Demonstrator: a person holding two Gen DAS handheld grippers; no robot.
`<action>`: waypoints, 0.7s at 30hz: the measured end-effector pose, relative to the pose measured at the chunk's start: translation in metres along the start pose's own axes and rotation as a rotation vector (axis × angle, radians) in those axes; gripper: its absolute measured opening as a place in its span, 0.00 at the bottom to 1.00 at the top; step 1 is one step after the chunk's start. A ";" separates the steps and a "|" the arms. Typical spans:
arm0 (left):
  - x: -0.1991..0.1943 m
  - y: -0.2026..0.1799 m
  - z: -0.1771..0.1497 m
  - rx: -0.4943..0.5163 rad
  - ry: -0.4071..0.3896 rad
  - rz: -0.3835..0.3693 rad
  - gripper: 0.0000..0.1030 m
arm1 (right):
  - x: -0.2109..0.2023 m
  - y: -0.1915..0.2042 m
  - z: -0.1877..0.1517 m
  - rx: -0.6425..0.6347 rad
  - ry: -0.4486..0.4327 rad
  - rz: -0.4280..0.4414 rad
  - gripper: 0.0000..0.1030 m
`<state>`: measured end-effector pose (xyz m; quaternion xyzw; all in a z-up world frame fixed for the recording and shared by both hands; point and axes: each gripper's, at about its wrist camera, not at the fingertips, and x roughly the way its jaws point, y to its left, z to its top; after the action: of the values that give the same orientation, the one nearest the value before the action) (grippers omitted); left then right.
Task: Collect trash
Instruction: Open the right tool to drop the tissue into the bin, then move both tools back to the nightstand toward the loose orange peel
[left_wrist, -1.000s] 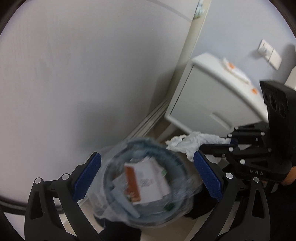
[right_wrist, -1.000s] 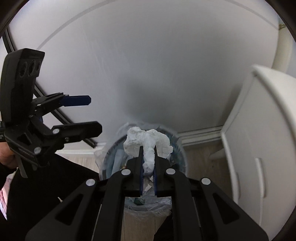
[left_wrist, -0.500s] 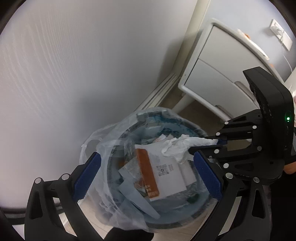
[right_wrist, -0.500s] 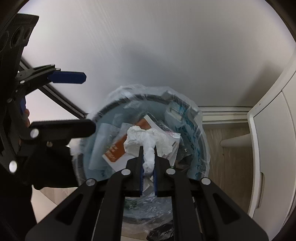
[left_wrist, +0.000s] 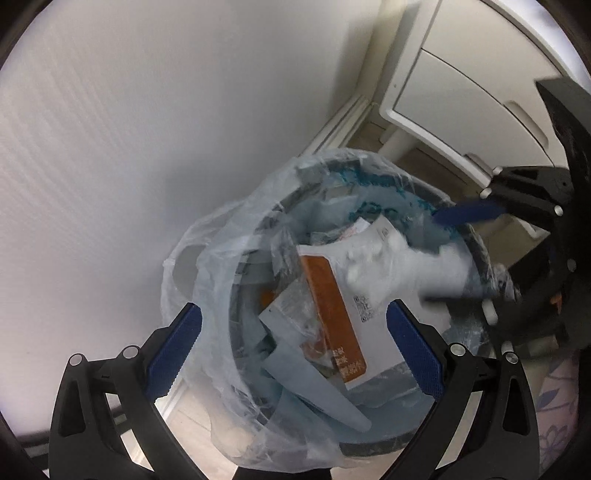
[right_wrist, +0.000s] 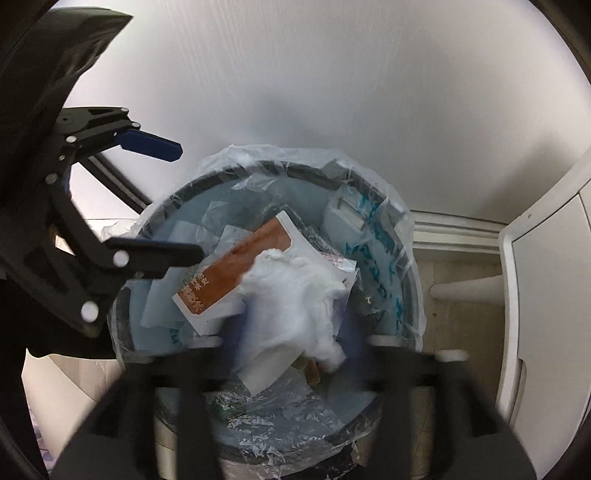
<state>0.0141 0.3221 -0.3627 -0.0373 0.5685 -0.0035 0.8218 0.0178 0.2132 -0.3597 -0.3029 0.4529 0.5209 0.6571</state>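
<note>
against a white wall (right_wrist: 332, 92), the right gripper (right_wrist: 291, 332) is opening, freeing the tissue (right_wrist: 295, 295) over the bin (right_wrist: 410, 266); left gripper (left_wrist: 291, 350) open, empty. the tissue might snag on the bag (left_wrist: 207, 266).

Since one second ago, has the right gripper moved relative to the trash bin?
Yes. The right gripper came down toward the trash bin, which now fills its view; its jaws are opening around the white tissue.
</note>
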 end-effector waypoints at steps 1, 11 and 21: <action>-0.002 0.001 0.001 -0.006 -0.004 0.002 0.94 | -0.002 0.000 0.001 0.001 -0.007 -0.005 0.72; -0.025 -0.005 -0.007 0.014 -0.029 0.011 0.94 | -0.038 -0.011 -0.002 0.033 -0.049 -0.049 0.89; -0.091 -0.025 0.009 -0.029 -0.175 -0.026 0.94 | -0.120 0.004 -0.003 0.066 -0.183 -0.050 0.89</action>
<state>-0.0090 0.3018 -0.2734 -0.0568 0.4938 -0.0028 0.8677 0.0075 0.1626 -0.2515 -0.2433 0.4001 0.5148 0.7182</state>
